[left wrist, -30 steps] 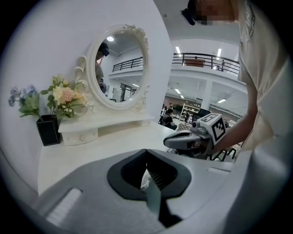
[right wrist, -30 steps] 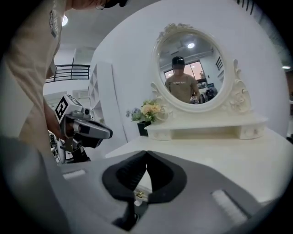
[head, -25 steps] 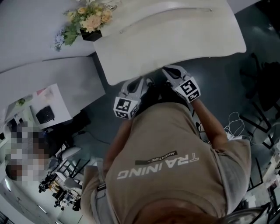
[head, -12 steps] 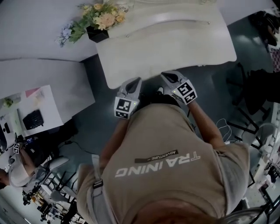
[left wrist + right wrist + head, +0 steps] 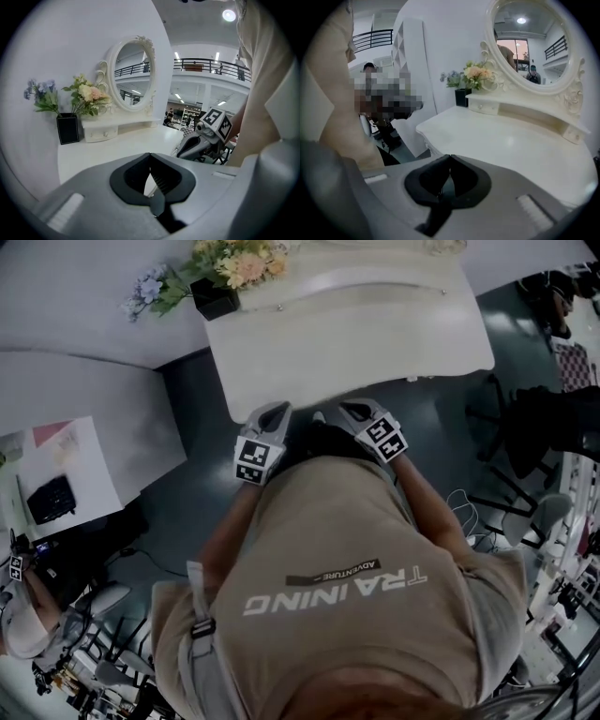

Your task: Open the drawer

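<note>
A white dressing table (image 5: 375, 329) stands ahead of me. Its raised back shelf holds small knobbed drawers, one (image 5: 98, 134) beside the black vase and one (image 5: 483, 107) below the oval mirror (image 5: 529, 47). My left gripper (image 5: 274, 413) and right gripper (image 5: 354, 411) hover side by side at the table's front edge, apart from the drawers. Both are shut with nothing between the jaws, as seen in the left gripper (image 5: 150, 155) view and the right gripper (image 5: 450, 158) view. The right gripper's marker cube (image 5: 214, 124) shows in the left gripper view.
A black vase of flowers (image 5: 217, 282) sits at the table's back left corner. A grey partition wall (image 5: 84, 381) runs along the left, with a desk (image 5: 56, 474) beyond it. Chairs and cables (image 5: 525, 427) crowd the floor to the right. My torso fills the lower head view.
Both grippers have slid a little to the left in the head view and sunk slightly, staying at the table's front edge. The table now sits more central. Both jaws stay shut.
</note>
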